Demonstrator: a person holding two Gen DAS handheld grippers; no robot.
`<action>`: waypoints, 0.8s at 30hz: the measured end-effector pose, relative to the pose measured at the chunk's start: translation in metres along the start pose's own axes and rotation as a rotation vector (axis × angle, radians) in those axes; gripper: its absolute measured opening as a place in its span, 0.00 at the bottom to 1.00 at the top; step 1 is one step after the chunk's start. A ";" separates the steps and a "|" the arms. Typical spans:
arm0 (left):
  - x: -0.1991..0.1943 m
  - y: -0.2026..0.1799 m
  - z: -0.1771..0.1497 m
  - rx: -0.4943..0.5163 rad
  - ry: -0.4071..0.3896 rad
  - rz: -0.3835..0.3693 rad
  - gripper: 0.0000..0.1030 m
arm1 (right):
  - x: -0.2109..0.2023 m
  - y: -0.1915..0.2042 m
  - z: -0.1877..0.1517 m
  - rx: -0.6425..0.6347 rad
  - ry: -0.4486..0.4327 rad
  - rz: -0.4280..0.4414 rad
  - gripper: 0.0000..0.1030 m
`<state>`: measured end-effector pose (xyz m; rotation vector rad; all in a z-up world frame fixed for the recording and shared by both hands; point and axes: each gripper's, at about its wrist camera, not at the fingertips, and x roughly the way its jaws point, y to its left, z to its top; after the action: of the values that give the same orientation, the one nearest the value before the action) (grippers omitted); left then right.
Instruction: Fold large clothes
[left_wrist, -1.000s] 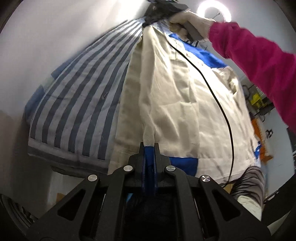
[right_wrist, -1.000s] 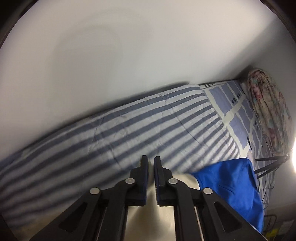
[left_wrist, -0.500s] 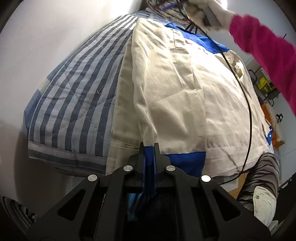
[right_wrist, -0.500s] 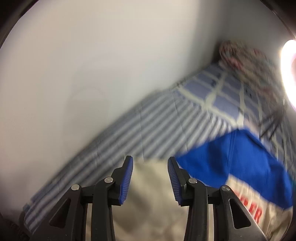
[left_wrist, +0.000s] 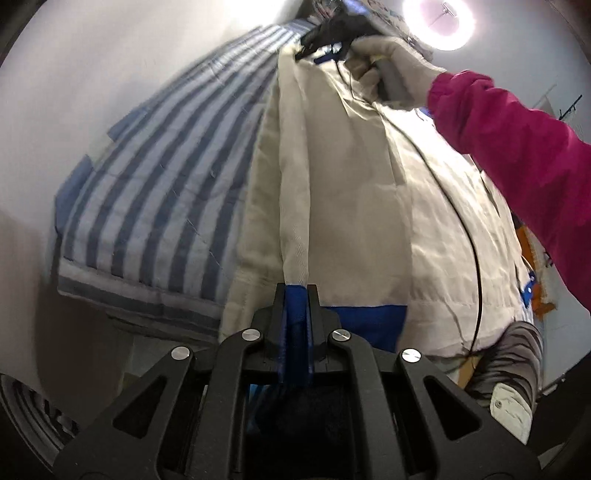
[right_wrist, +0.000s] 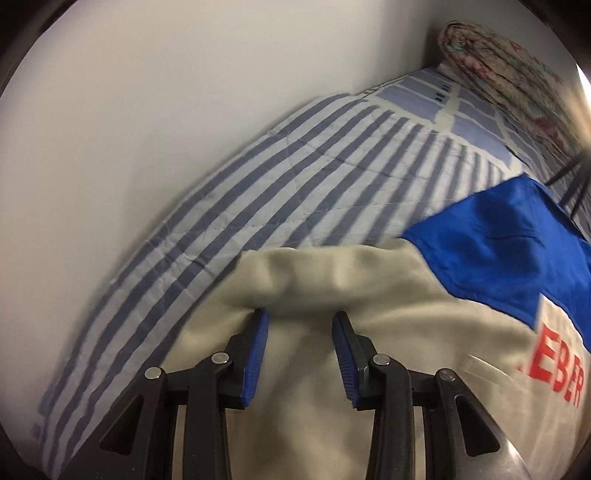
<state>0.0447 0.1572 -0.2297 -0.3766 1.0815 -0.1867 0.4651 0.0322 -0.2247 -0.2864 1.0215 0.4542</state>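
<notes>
A large cream garment (left_wrist: 351, 184) with blue panels lies spread on a blue-and-white striped bedspread (left_wrist: 166, 184). My left gripper (left_wrist: 296, 291) is shut on the garment's blue hem at its near edge. At the garment's far end a gloved hand in a magenta sleeve (left_wrist: 517, 129) holds my right gripper (left_wrist: 325, 33). In the right wrist view the right gripper (right_wrist: 300, 325) stands open over the cream cloth (right_wrist: 406, 350). A rolled fold of that cloth runs across its fingertips (right_wrist: 258, 332), and the pads do not press on it. A blue panel (right_wrist: 509, 251) with red lettering lies to the right.
A white wall (right_wrist: 147, 110) borders the bed. A floral bundle (right_wrist: 509, 74) sits at the bed's far corner on a checked blue cover (right_wrist: 443, 107). A black cable (left_wrist: 469, 229) drapes over the garment. A ring light (left_wrist: 437, 26) glares. The person's striped trouser leg (left_wrist: 513, 354) stands at the bedside.
The right gripper opened after being shut at the cream cloth, then rolled and shifted along the garment's far edge. The left gripper kept its hold on the blue hem.
</notes>
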 end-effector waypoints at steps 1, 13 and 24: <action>-0.002 0.001 -0.001 -0.005 0.003 -0.009 0.07 | -0.016 -0.003 -0.006 -0.002 -0.017 0.011 0.36; -0.024 0.008 0.005 -0.060 -0.028 -0.076 0.45 | -0.144 0.002 -0.163 -0.025 -0.057 0.227 0.36; -0.004 -0.001 0.000 -0.042 -0.021 0.183 0.19 | -0.136 0.065 -0.259 -0.036 -0.013 0.287 0.36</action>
<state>0.0431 0.1576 -0.2263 -0.3148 1.0943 0.0021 0.1789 -0.0551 -0.2372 -0.1691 1.0464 0.7333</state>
